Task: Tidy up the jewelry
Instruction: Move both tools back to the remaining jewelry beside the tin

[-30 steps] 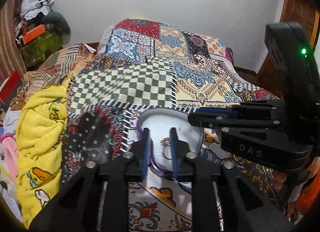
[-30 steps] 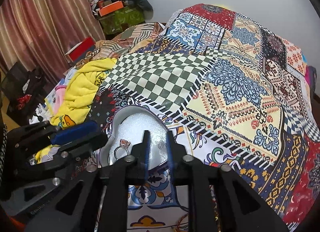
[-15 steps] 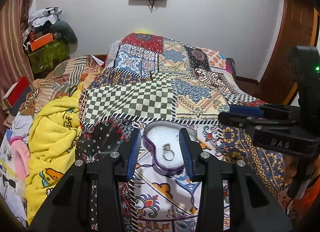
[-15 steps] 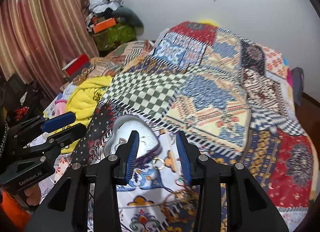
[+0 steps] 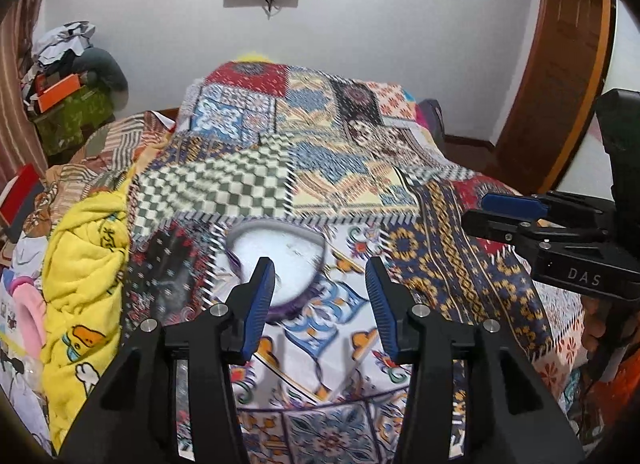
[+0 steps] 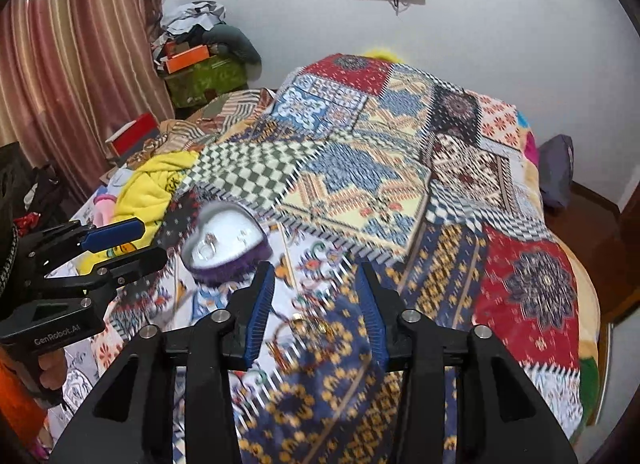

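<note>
heart-shaped jewelry box point(image 6: 224, 238) upright on quilt point(image 6: 360, 184), point blurred

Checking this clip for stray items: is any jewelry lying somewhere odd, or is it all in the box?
Some is in the heart-shaped box: a ring. But small gold pieces lie loose on the patchwork bedspread, outside the box, between the open right claw fingers. Blur hides what they are. The left claw is open and empty.

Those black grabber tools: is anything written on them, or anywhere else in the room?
"DAS": white letters on the side of the right gripper, seen from the left wrist.
"GenRobot.AI": on the side of the left gripper, seen from the right wrist.
Dark marks on the yellow towel: too blurred to read.
</note>
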Action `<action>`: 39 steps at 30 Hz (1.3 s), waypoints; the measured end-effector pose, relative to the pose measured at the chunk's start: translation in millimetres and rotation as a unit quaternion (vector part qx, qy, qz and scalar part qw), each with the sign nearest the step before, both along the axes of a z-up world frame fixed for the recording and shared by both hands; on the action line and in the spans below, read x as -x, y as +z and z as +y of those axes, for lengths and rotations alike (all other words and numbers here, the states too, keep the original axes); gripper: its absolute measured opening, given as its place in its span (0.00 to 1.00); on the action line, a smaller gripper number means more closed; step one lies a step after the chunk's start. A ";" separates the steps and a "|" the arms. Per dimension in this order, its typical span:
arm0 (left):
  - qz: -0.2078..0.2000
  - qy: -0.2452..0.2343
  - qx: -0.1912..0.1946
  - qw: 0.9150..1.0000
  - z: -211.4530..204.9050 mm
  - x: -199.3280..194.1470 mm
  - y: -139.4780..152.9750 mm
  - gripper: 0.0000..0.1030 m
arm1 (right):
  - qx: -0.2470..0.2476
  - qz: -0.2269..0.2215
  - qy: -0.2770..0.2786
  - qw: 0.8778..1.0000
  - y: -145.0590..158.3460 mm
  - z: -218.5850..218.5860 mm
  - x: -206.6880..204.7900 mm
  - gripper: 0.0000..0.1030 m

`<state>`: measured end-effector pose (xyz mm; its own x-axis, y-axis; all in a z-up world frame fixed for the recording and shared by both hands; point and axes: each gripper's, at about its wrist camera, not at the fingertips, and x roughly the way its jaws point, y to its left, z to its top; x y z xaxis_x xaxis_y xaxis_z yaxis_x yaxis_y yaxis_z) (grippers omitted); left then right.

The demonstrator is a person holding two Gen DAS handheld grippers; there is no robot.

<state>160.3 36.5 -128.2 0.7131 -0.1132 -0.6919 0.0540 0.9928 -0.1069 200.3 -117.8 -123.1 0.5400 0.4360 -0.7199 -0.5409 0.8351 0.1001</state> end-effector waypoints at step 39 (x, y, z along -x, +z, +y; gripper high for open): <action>0.130 -0.081 0.007 0.988 -82.6 -42.2 -96.7 0.18 | -0.024 0.084 -0.067 0.994 -61.2 -85.1 7.4 0.39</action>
